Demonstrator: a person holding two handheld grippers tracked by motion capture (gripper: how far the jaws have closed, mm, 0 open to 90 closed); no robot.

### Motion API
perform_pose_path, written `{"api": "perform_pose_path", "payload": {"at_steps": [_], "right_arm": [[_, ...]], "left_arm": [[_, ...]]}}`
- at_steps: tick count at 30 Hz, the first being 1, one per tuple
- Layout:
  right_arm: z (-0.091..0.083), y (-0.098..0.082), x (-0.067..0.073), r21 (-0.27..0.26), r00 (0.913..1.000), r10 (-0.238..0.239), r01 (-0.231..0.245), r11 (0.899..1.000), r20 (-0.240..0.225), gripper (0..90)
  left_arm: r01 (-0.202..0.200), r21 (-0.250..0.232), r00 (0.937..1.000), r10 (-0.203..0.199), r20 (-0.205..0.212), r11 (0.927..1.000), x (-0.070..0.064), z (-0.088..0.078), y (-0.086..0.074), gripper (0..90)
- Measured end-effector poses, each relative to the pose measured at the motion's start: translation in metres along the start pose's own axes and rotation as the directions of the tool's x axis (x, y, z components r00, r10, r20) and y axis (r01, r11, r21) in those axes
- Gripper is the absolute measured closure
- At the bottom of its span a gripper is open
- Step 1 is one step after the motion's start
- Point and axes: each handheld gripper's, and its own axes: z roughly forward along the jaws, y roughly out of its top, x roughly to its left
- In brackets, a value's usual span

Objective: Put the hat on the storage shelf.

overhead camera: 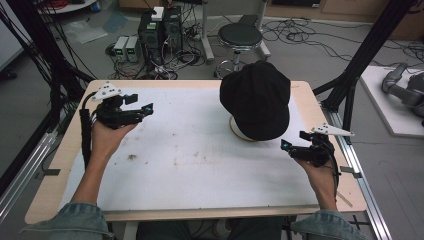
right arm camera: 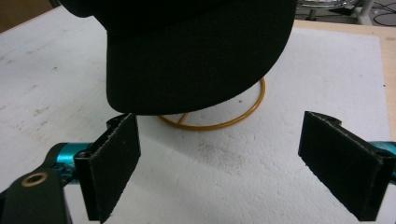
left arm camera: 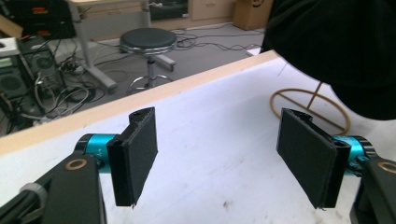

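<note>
A black cap point(overhead camera: 256, 100) rests on a gold wire stand point(overhead camera: 234, 131) right of the table's middle. My left gripper point(overhead camera: 141, 103) hovers over the far left of the white sheet point(overhead camera: 190, 160), well clear of the cap, jaws open and empty. In the left gripper view the cap point(left arm camera: 336, 42) and the stand's ring point(left arm camera: 310, 100) lie ahead to the right of the open gripper point(left arm camera: 224, 158). My right gripper point(overhead camera: 292, 141) sits by the right edge, just short of the cap's brim. Its view has the open, empty gripper point(right arm camera: 224, 172) facing the brim point(right arm camera: 196, 51) and the ring point(right arm camera: 219, 123).
The white sheet is stained near its middle and covers a wooden tabletop point(overhead camera: 320, 100). Beyond the far edge stand a black stool point(overhead camera: 240, 36), computer boxes point(overhead camera: 160, 27) and loose cables. Black frame posts flank the table, and a grey robot arm point(overhead camera: 405, 87) lies at the right.
</note>
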Motion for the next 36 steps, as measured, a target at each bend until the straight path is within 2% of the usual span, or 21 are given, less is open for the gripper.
{"api": "perform_pose_path", "payload": {"at_steps": [5,11,20,22,26,31,36], "right_arm": [[0.001,0.002,0.001,-0.002,1.0,0.008,-0.008,1.0,-0.002,12.7],[0.003,0.003,0.0,0.001,0.9999,0.011,-0.011,1.0,-0.004,12.7],[0.002,0.003,-0.004,0.002,0.9995,0.024,-0.024,1.0,-0.021,12.6],[0.003,0.002,-0.005,0.017,0.9993,0.013,-0.012,1.0,-0.037,12.6],[0.006,0.001,-0.005,0.038,0.9995,0.001,0.0,0.999,-0.033,12.6],[0.007,0.001,-0.005,0.04,0.9995,0.003,-0.002,0.999,-0.032,12.6],[0.007,0.002,-0.006,0.038,0.9995,0.005,-0.004,0.999,-0.032,12.6]], "left_arm": [[0.029,-0.02,0.999,-0.03,-0.033,0.9994,0.009,-0.02,-0.02,27.9],[0.024,-0.017,0.9967,-0.026,-0.078,0.9996,0.014,-0.036,-0.041,27.0],[0.023,0.007,0.9912,-0.022,-0.131,0.9997,0.018,-0.049,-0.066,23.9],[0.022,0.01,0.9898,-0.02,-0.141,0.9997,0.019,-0.052,-0.071,23.7],[0.02,0.017,0.9865,-0.016,-0.163,0.9997,0.021,-0.058,-0.077,23.5],[0.035,0.004,0.9845,-0.034,-0.172,0.9994,0.023,-0.06,-0.083,23.5],[0.035,0.007,0.9838,-0.033,-0.176,0.9994,0.025,-0.061,-0.087,23.5]]}}
